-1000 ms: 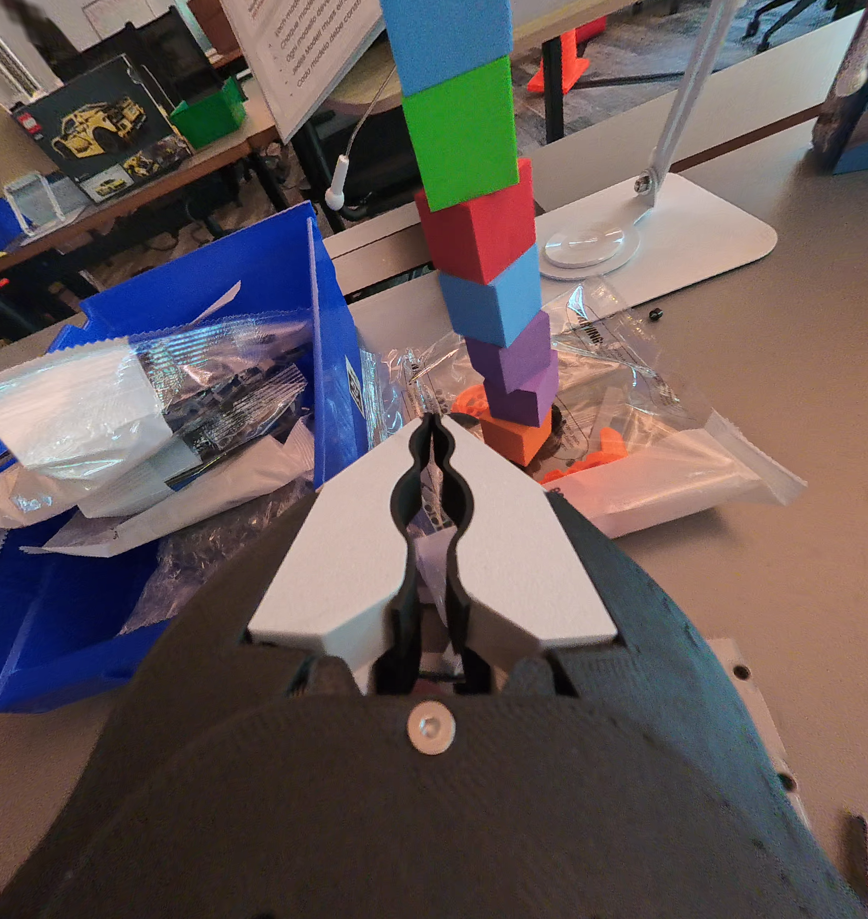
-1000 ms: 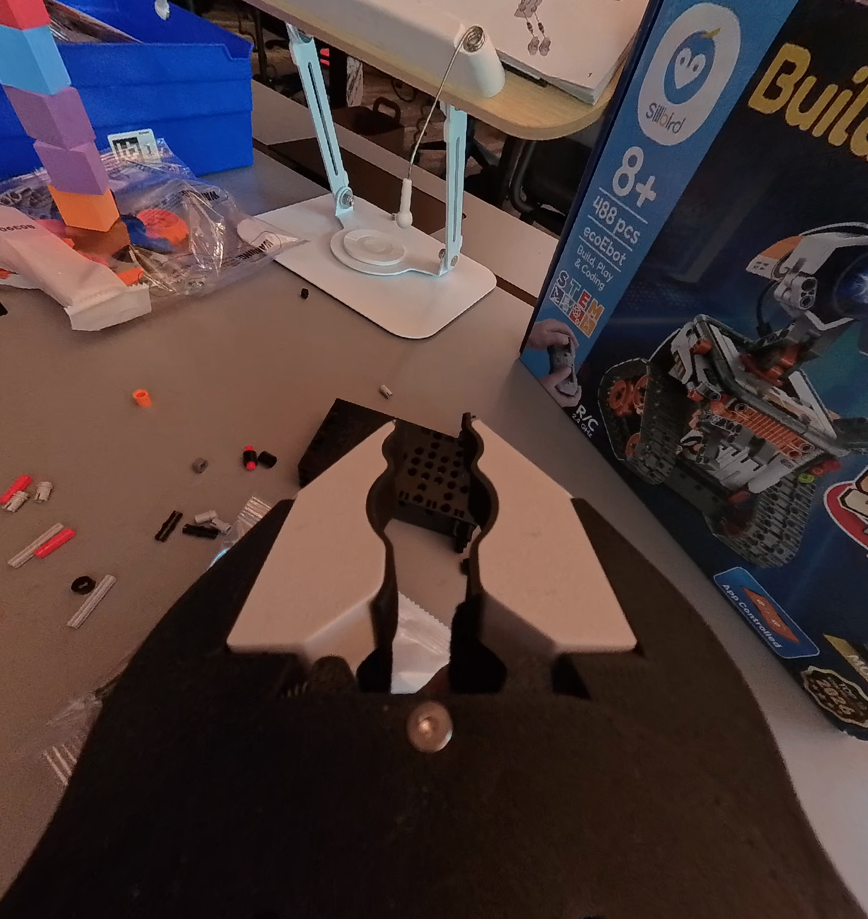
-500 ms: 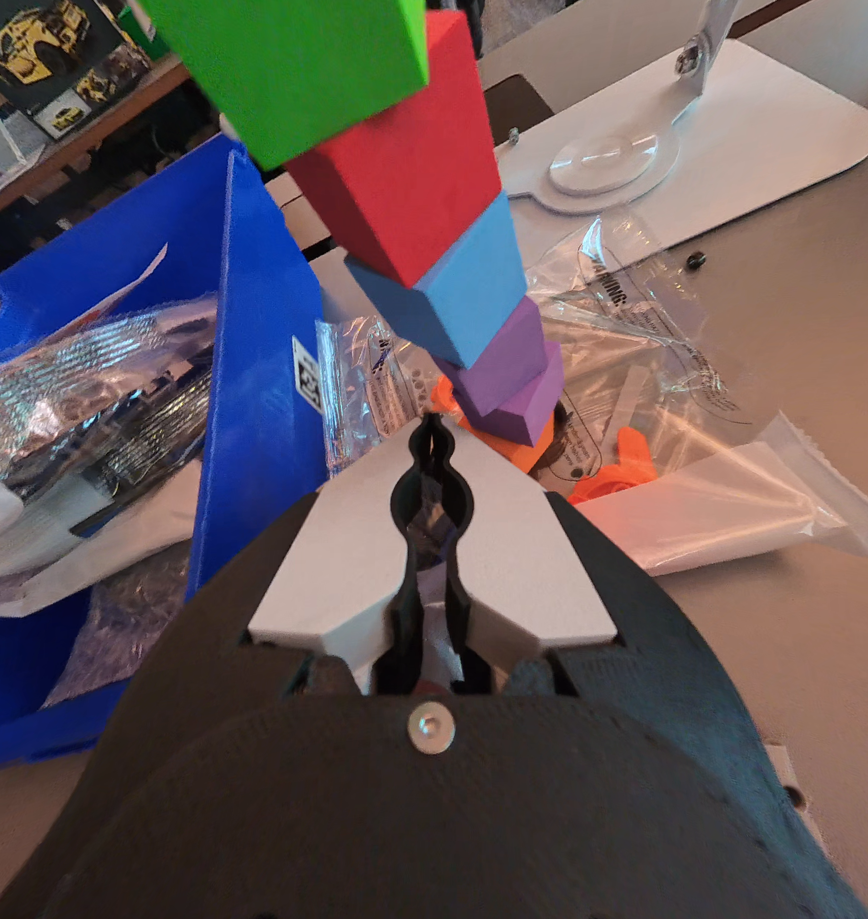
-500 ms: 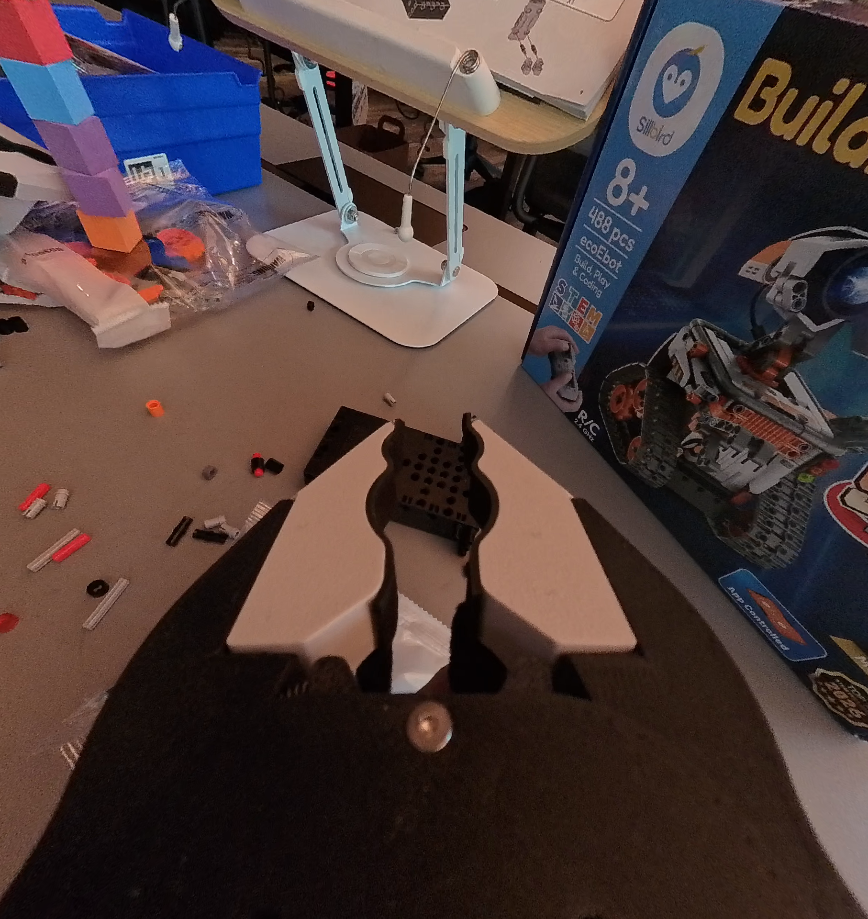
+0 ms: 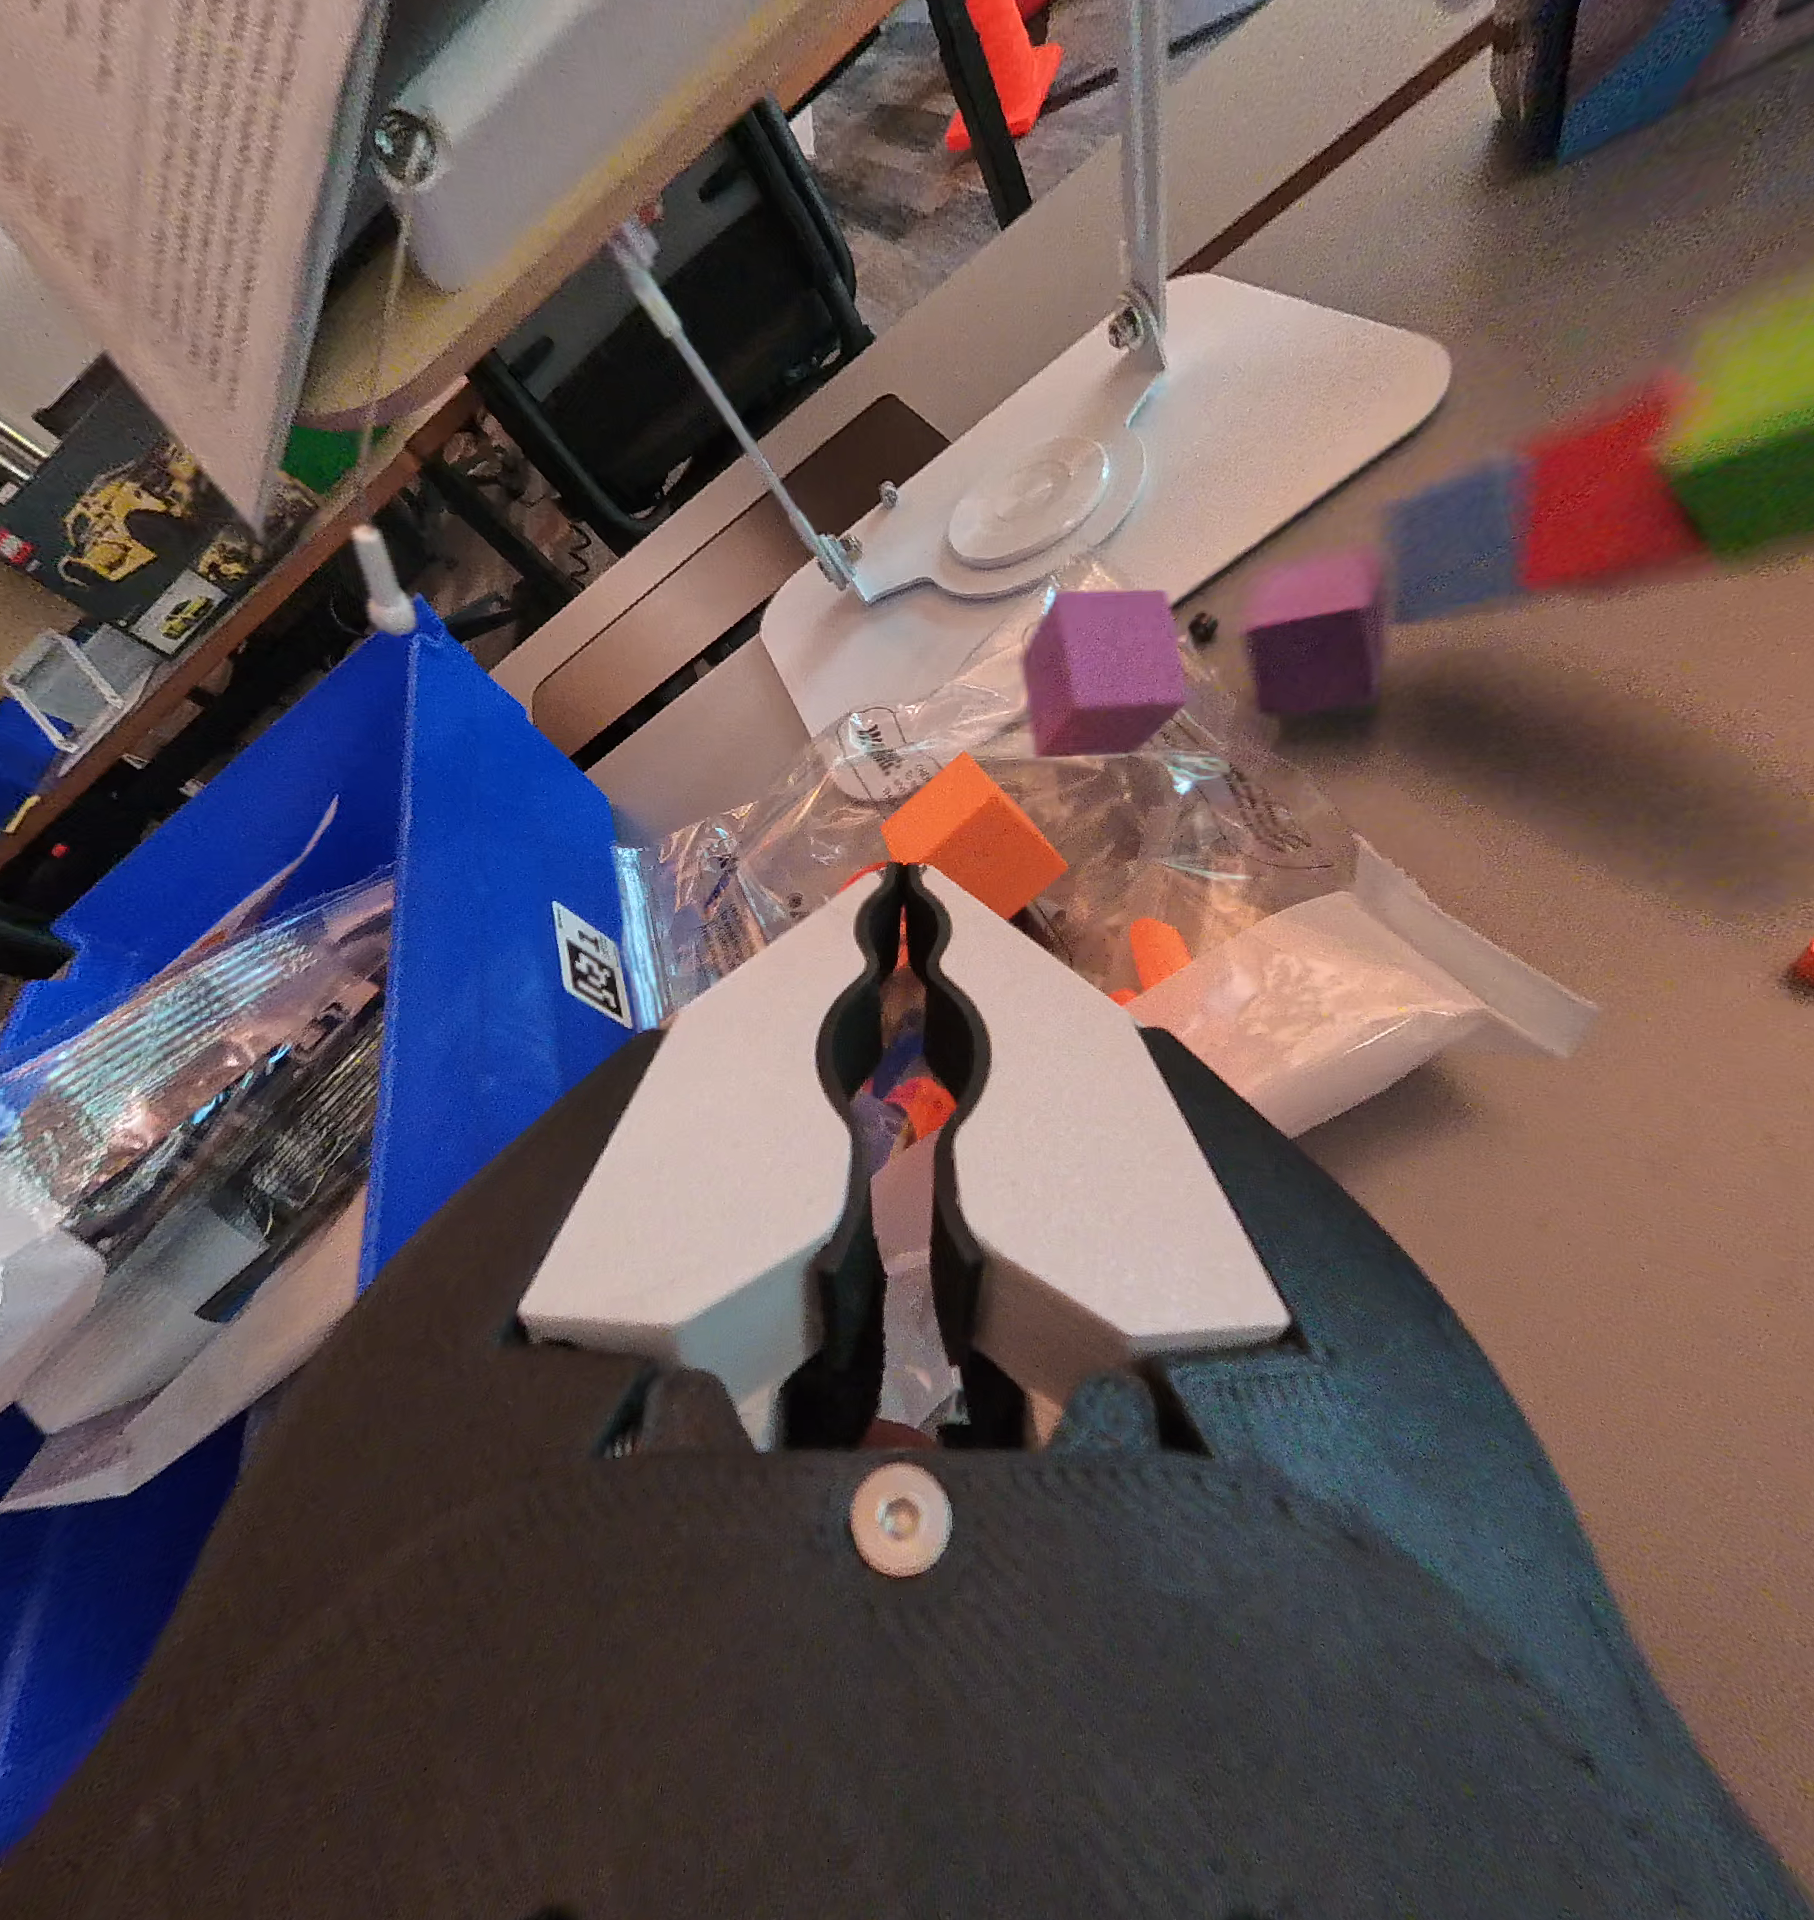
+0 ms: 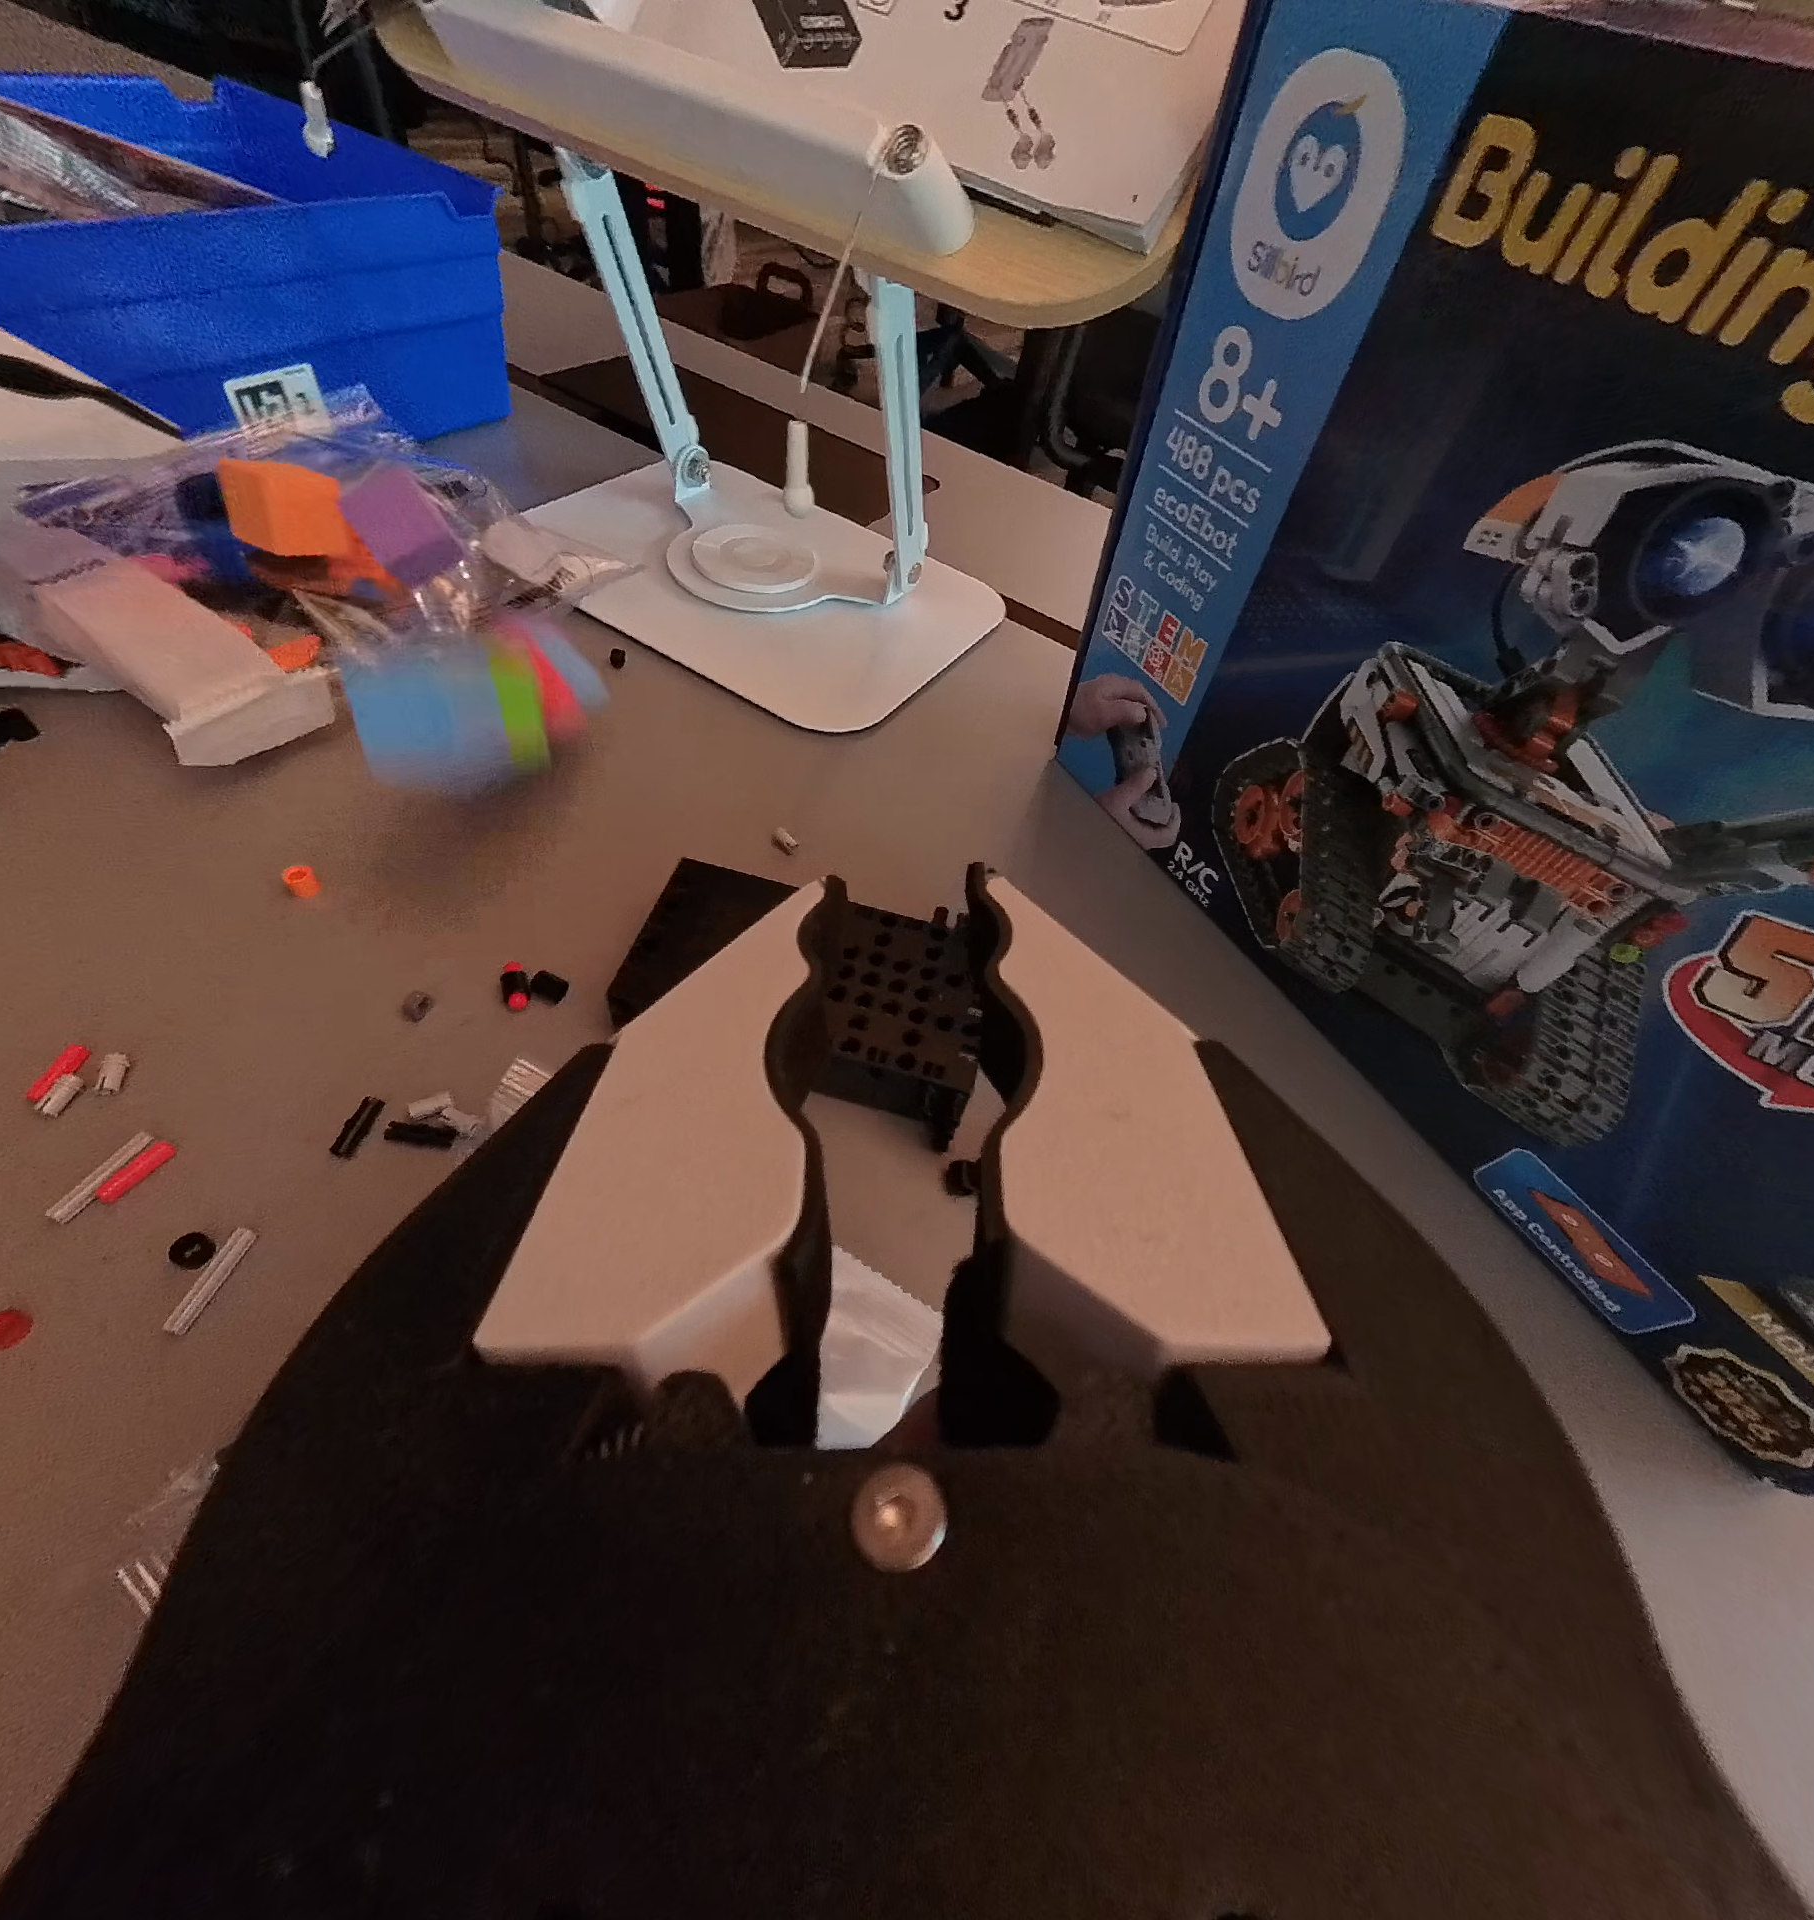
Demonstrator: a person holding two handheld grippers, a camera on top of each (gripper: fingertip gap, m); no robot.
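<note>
While its white fingers are pressed together on nothing, the left gripper (image 5: 901,883) touches an orange foam cube (image 5: 970,836) tilted on clear plastic bags (image 5: 1246,831). Purple foam cube (image 5: 1103,670) lies just beyond. Right gripper (image 6: 901,894), spread, frames a black perforated block (image 6: 898,1013).

foam cubes (image 5: 970,832): 6 visible, some blurred
blue bins (image 5: 487,894): 1
stands (image 6: 830,634): 1
kit boxes (image 6: 1505,675): 1
grippers (image 5: 904,875): 2
</note>
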